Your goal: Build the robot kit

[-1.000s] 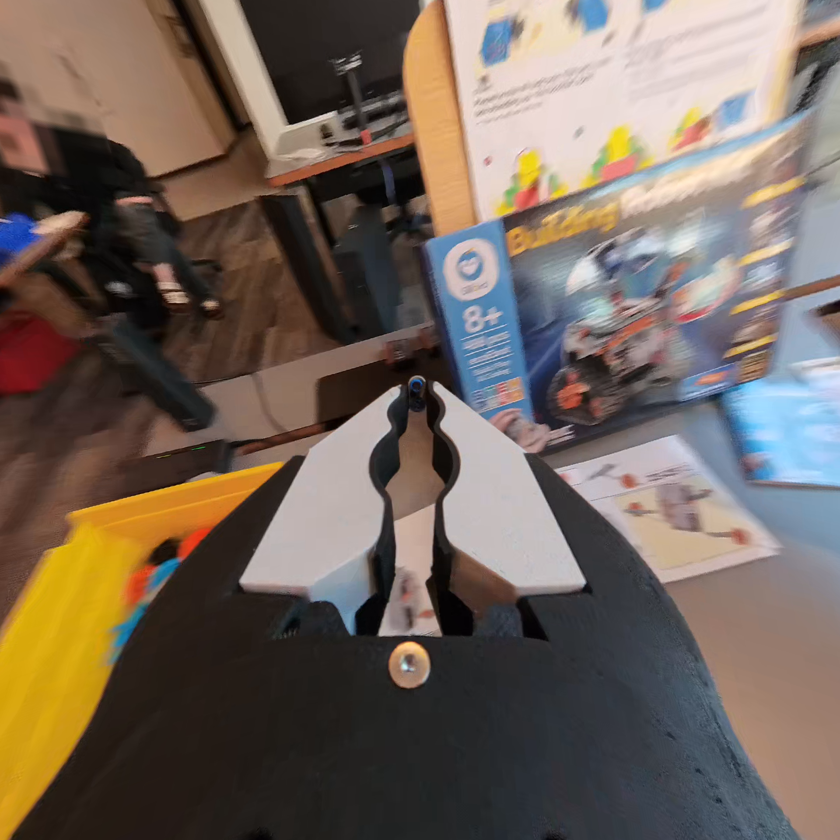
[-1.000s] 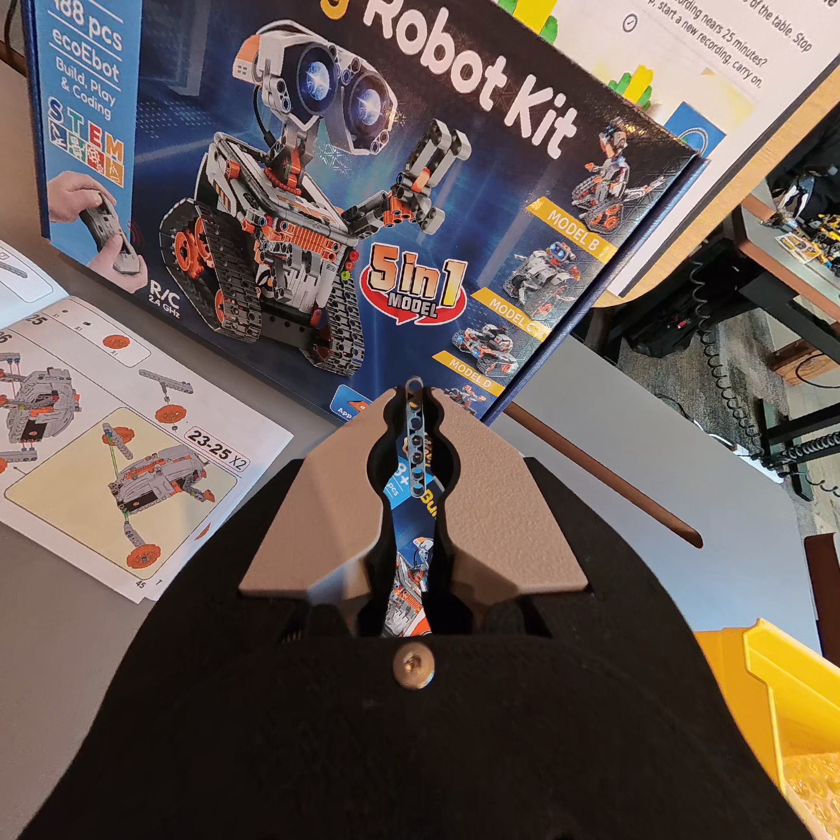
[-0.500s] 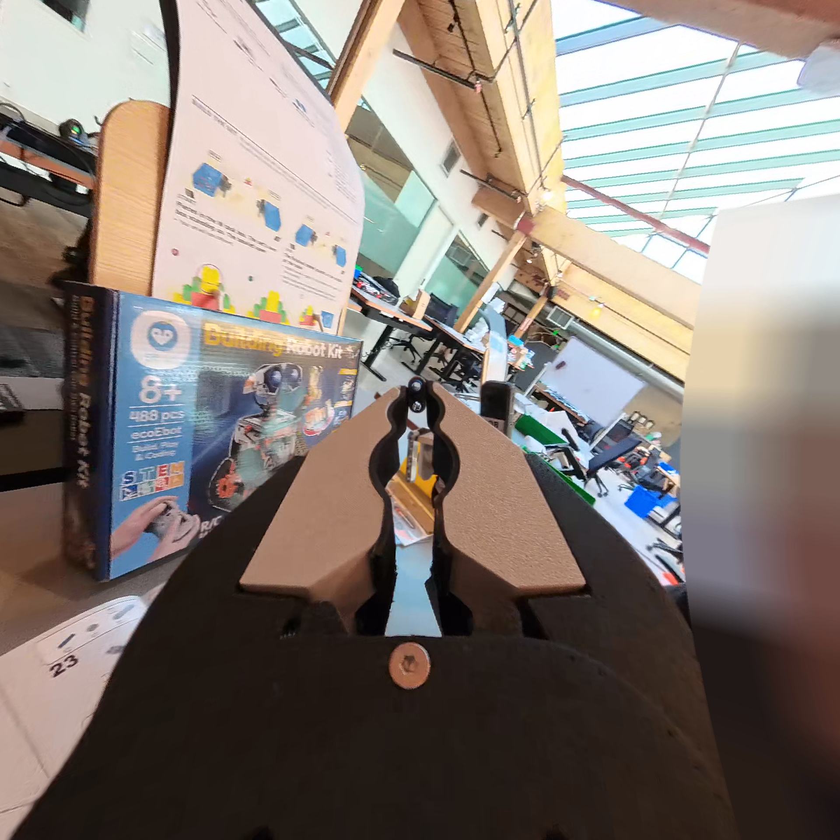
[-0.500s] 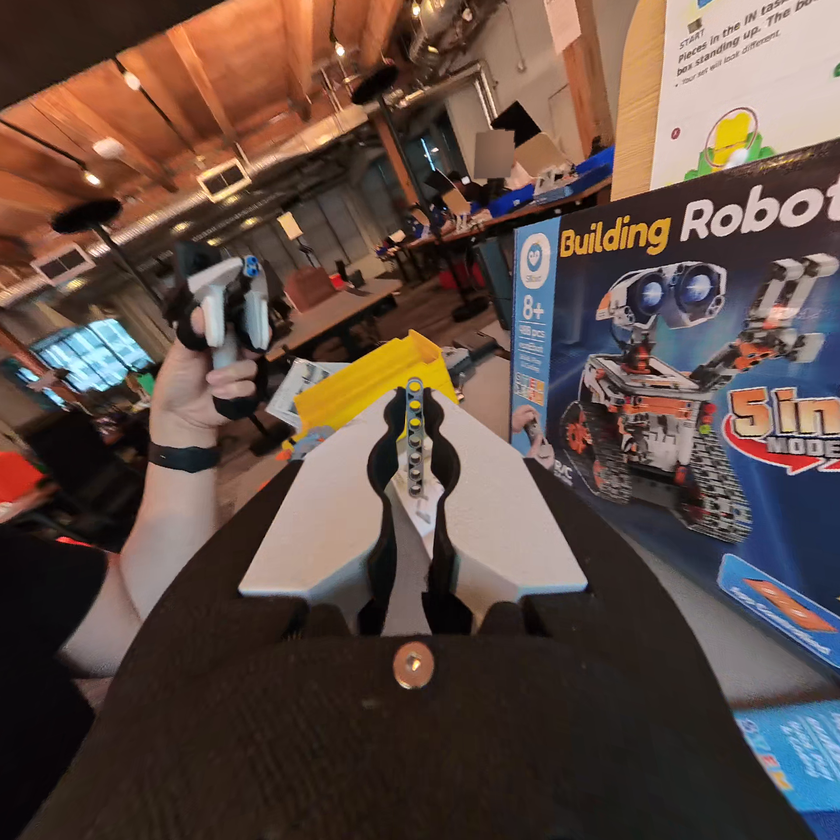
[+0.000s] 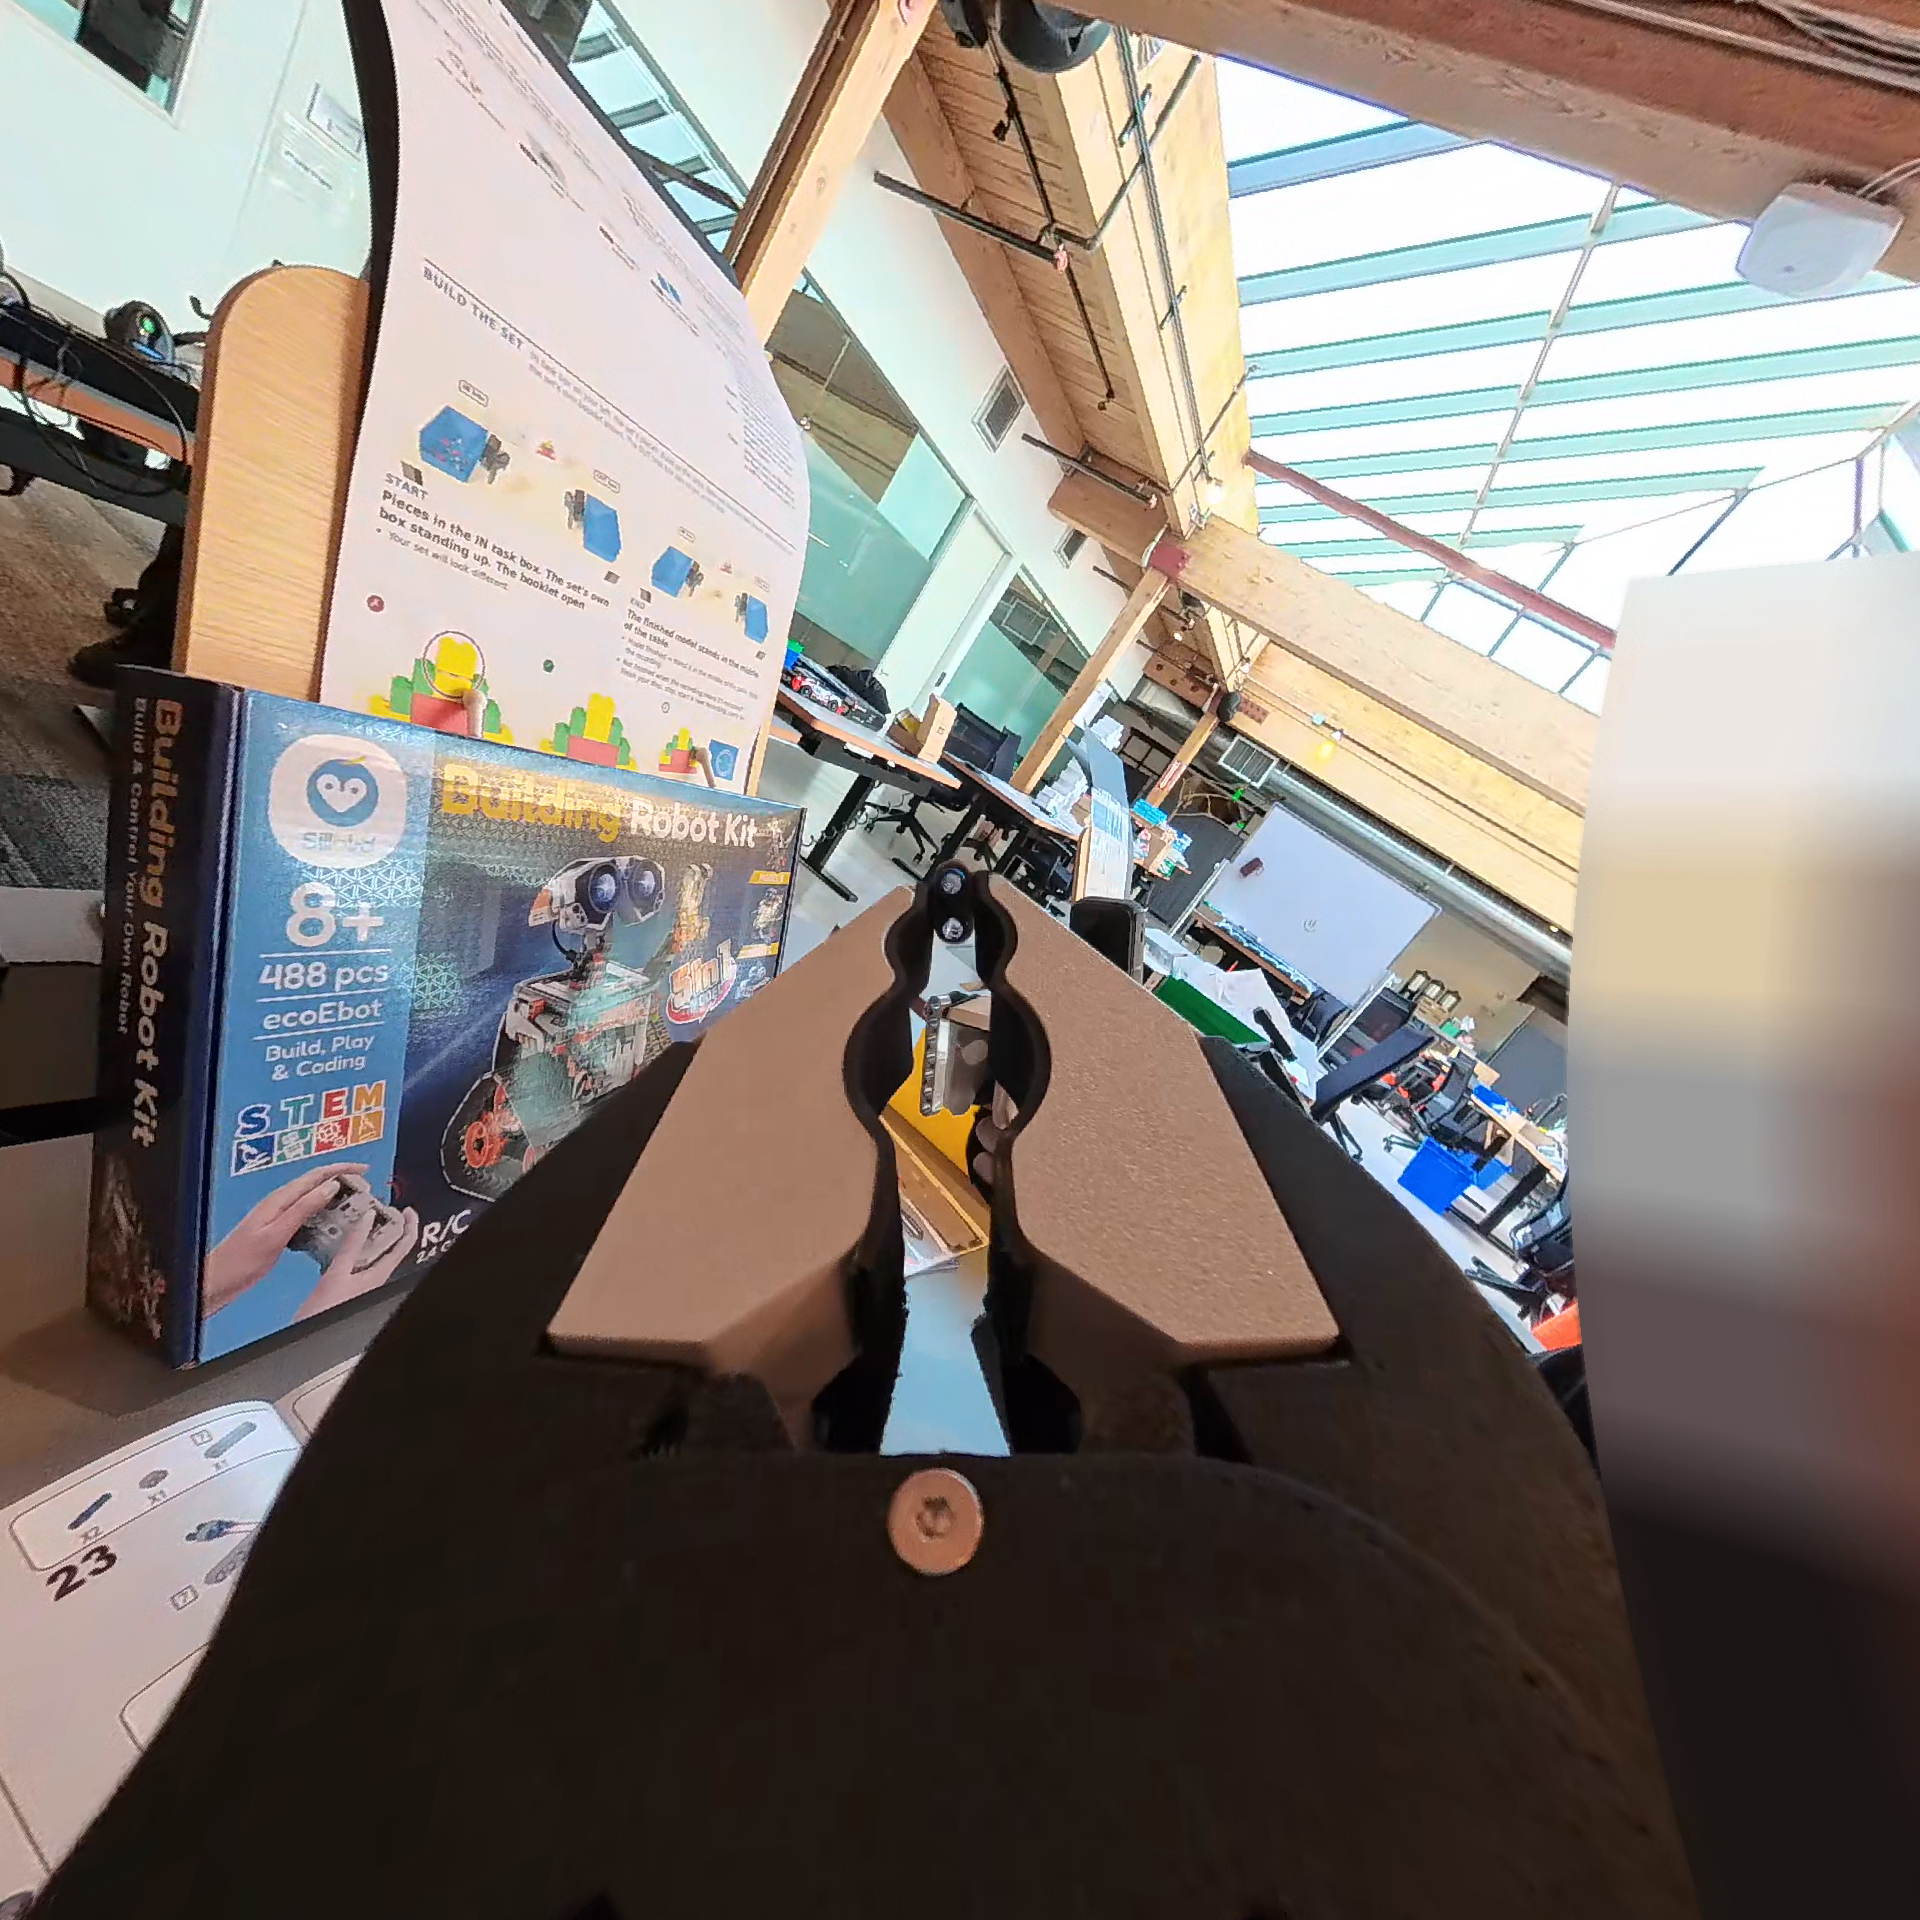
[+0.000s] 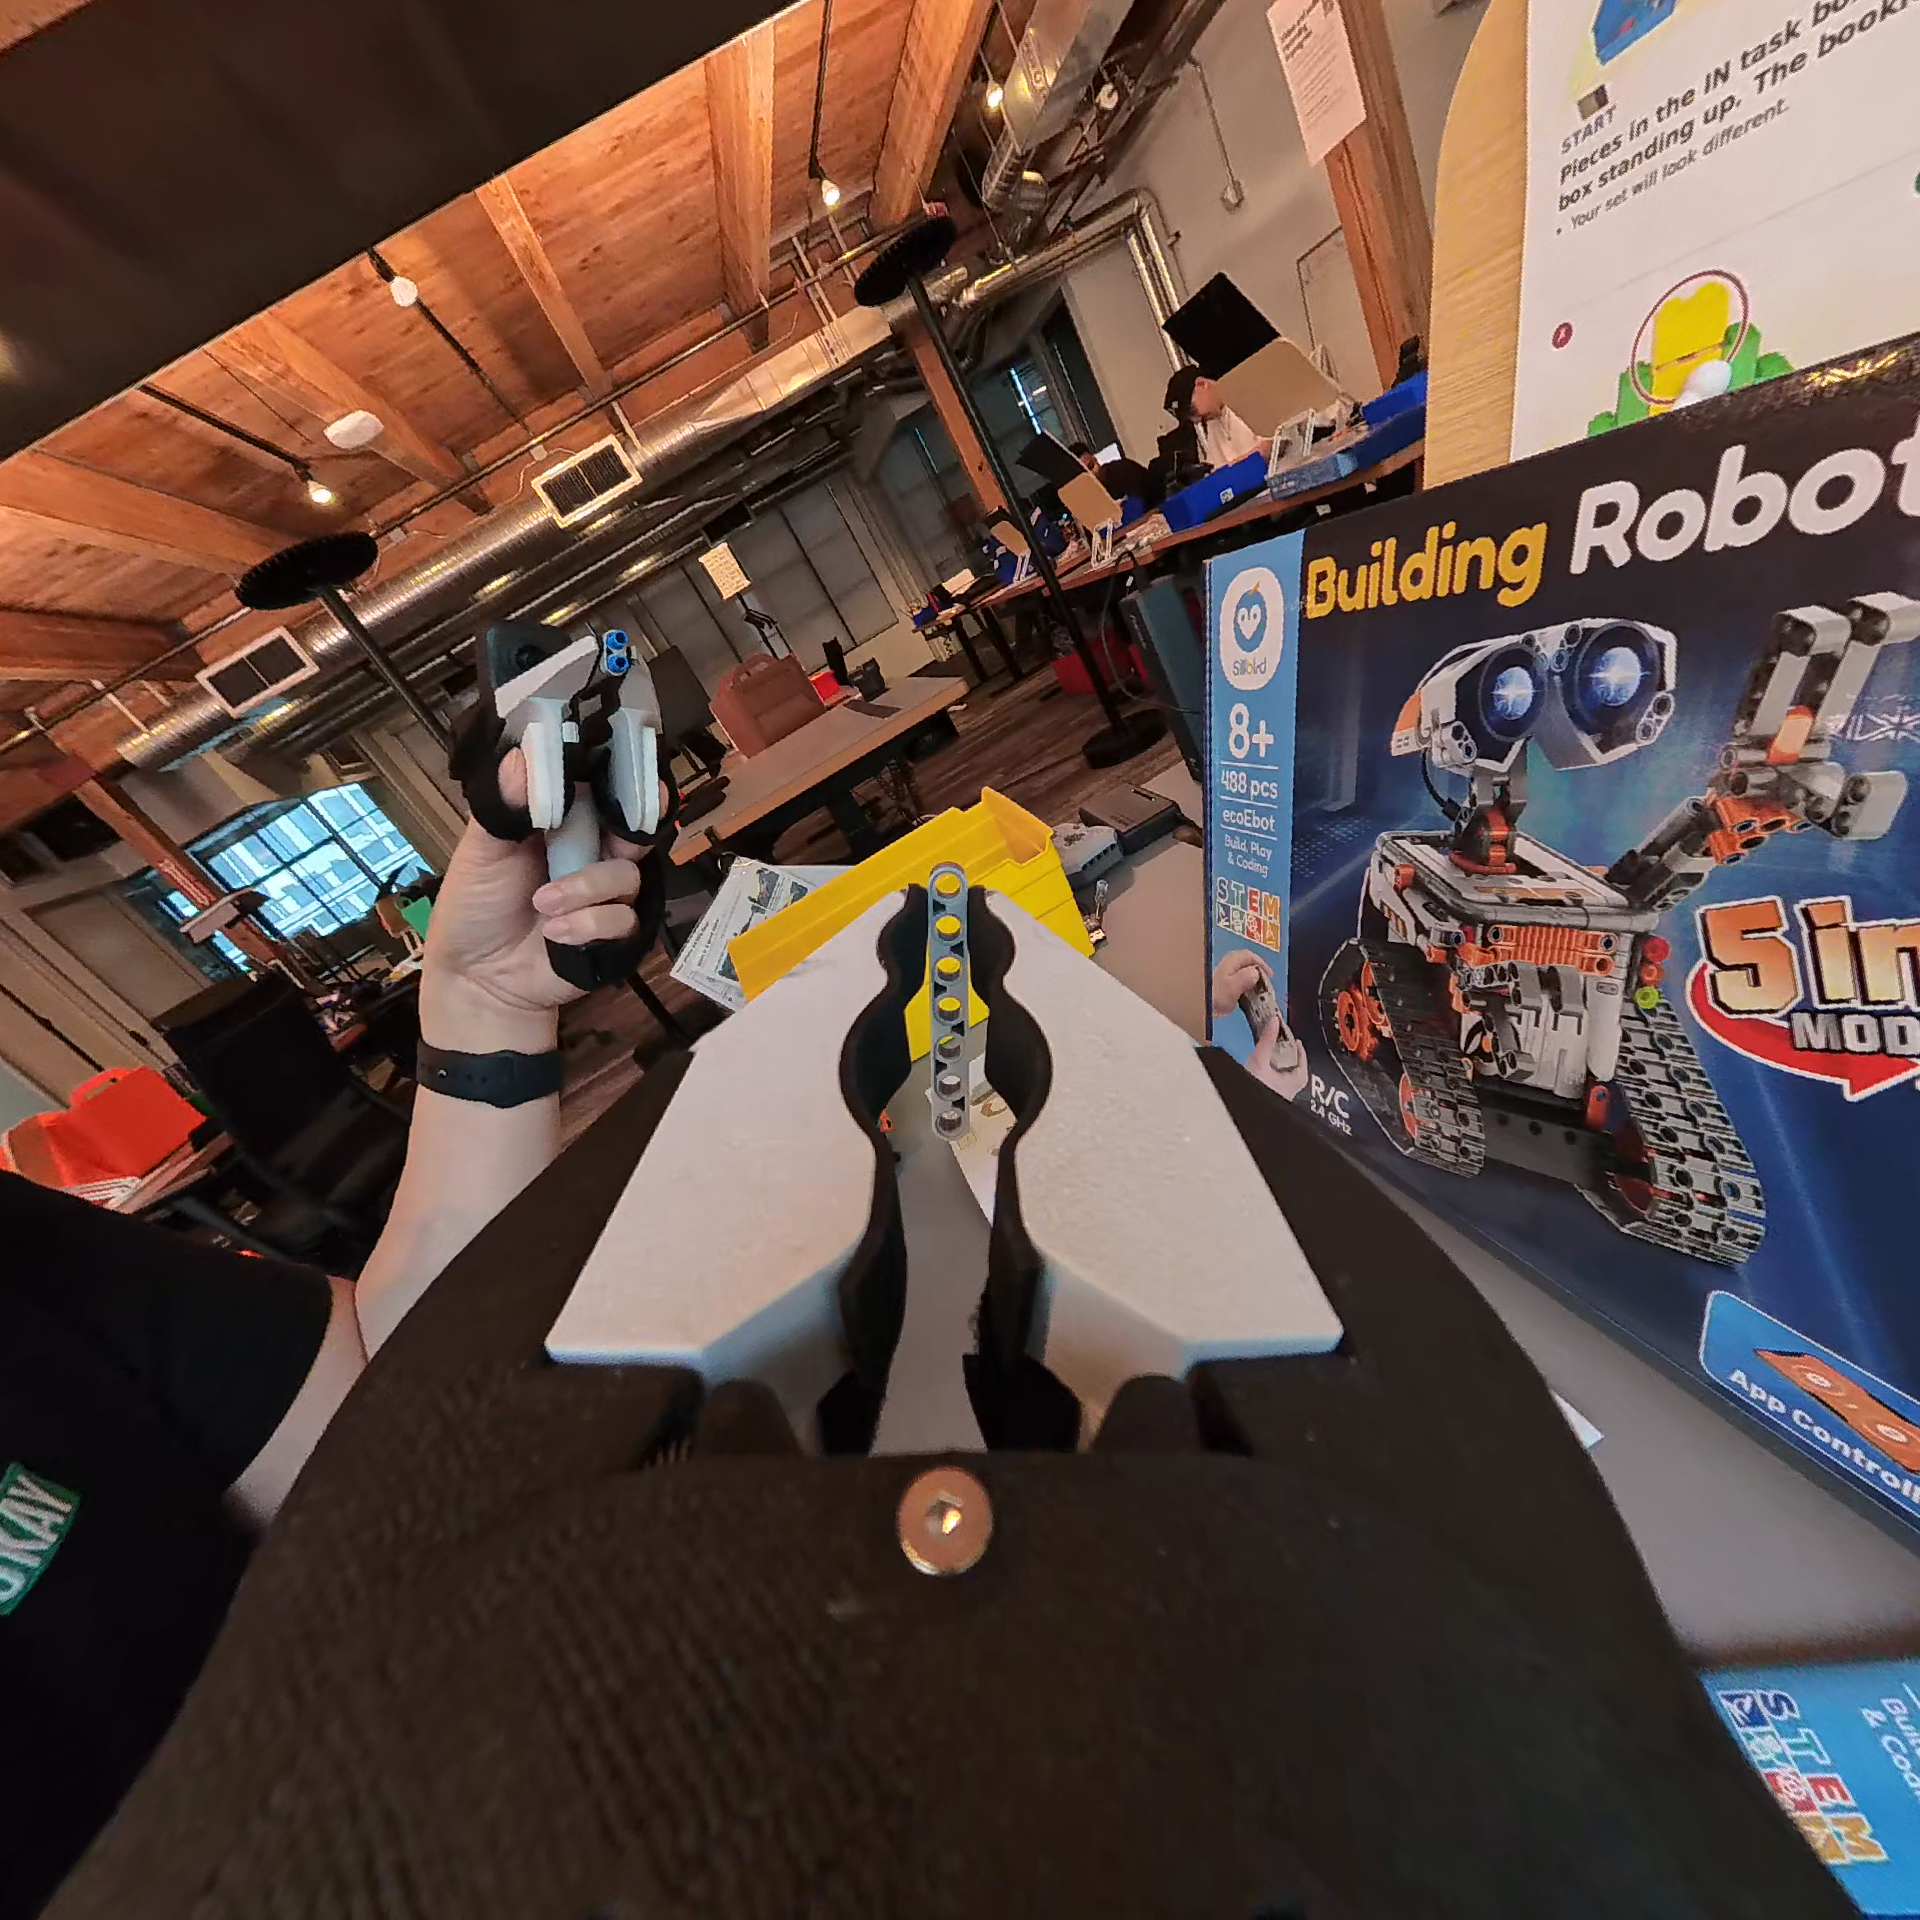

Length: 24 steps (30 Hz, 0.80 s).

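While both tongs grip, right [image 6: 948, 914] a grey beam [image 6: 950, 1013], left [image 5: 953, 902] perhaps a pin [image 5: 949, 883], kit box [image 6: 1579, 883] stands beside.

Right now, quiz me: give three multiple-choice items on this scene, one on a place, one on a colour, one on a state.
1. Where does the toy box stand?
A. upright on the table
B. inside the bin
C. on the floor

2. What colour is the bin?
A. red
B. yellow
C. green

3. What is the right gripper doing?
A. hanging open and empty
B. shut on a screwdriver
C. shut on a grey strip with holes

Answers: 1 A, its bottom edge rests on the grey table. 2 B, its walls show yellow behind the jaws. 3 C, the strip is pinched at the tips.
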Available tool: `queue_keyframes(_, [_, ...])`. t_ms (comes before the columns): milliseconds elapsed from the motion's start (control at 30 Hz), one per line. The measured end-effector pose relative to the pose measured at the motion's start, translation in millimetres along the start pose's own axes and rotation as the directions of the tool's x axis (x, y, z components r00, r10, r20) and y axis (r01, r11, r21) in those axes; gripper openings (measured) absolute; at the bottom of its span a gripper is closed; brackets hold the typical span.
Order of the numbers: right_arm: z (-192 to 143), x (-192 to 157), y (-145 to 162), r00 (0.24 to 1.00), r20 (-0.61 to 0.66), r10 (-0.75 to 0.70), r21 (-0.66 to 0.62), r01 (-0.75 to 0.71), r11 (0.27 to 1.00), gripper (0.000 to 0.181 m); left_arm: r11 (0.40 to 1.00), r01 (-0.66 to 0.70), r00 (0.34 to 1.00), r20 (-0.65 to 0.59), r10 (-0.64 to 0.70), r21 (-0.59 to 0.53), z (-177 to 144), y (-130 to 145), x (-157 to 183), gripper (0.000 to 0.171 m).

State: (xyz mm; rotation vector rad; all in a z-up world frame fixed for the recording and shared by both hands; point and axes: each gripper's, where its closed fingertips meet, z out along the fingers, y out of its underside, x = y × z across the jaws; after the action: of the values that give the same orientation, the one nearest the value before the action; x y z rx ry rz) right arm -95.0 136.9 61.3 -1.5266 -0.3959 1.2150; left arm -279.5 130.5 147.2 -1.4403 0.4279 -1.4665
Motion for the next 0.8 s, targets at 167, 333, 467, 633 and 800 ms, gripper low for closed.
queue_keyframes(167, [-2.9,2.3,-3.2,1.000,0.005,0.018,0.017,-0.018,1.000,0.005,1.000,0.011,1.000,0.005,-0.011,0.019,-2.0,-2.7,-3.2,0.005])
queue_keyframes(333, [-3.3,2.3,-3.6,1.000,0.012,0.026,0.021,-0.026,0.999,0.005,0.999,0.021,1.000,0.010,-0.021,0.037,-4.6,-5.5,-5.5,0.005])
queue_keyframes(467, [-3.7,1.8,-4.2,1.000,0.013,0.025,0.021,-0.025,0.999,0.005,0.998,0.026,1.000,0.015,-0.027,0.049,-7.0,-7.7,-7.1,0.005])
queue_keyframes(633, [-4.8,2.0,-5.4,1.000,0.012,0.024,0.024,-0.024,0.999,0.005,0.998,0.035,0.999,0.020,-0.036,0.060,-8.4,-9.0,-9.1,0.005])
queue_keyframes(800, [-5.9,1.8,-7.0,1.000,0.014,0.026,0.029,-0.026,0.999,0.005,0.997,0.040,0.999,0.031,-0.042,0.064,-9.0,-9.1,-11.8,0.005])
